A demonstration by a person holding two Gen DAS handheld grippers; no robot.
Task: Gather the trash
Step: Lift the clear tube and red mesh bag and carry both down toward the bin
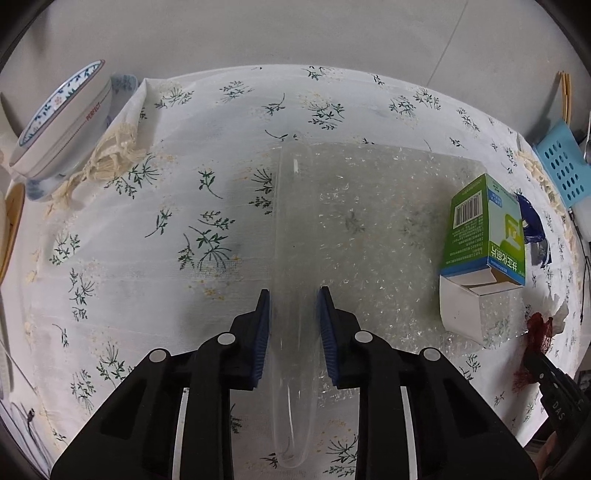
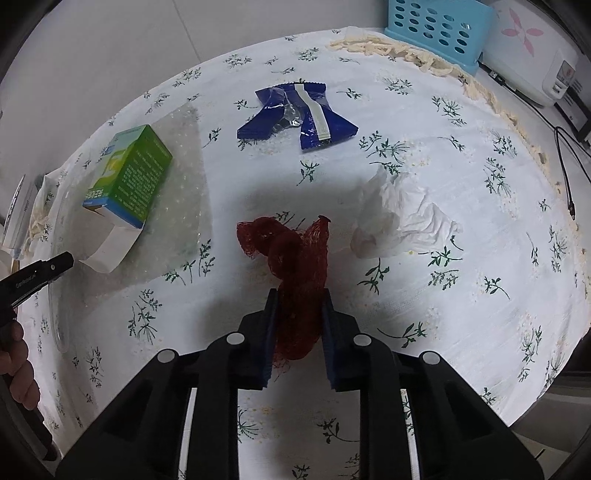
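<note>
Trash lies on a floral tablecloth [image 1: 147, 280]. In the left wrist view my left gripper [image 1: 294, 302] points down, its blue pads pressed on the rolled edge of a clear bubble wrap sheet [image 1: 369, 229]. An open green medicine box [image 1: 480, 229] lies on that sheet at the right. In the right wrist view my right gripper [image 2: 299, 295] is shut on a bunched red mesh net [image 2: 295, 254], which fills the gap between the pads. A crumpled white tissue [image 2: 402, 214] lies to its right and a torn blue wrapper [image 2: 295, 114] lies further back.
A patterned bowl [image 1: 62, 122] leans at the table's left edge beside the cloth's fringe. A blue perforated basket [image 2: 439, 26], a white appliance [image 2: 532, 48] and a black cable [image 2: 565, 158] stand along the far right. A person's hand [image 2: 14, 365] shows at the left.
</note>
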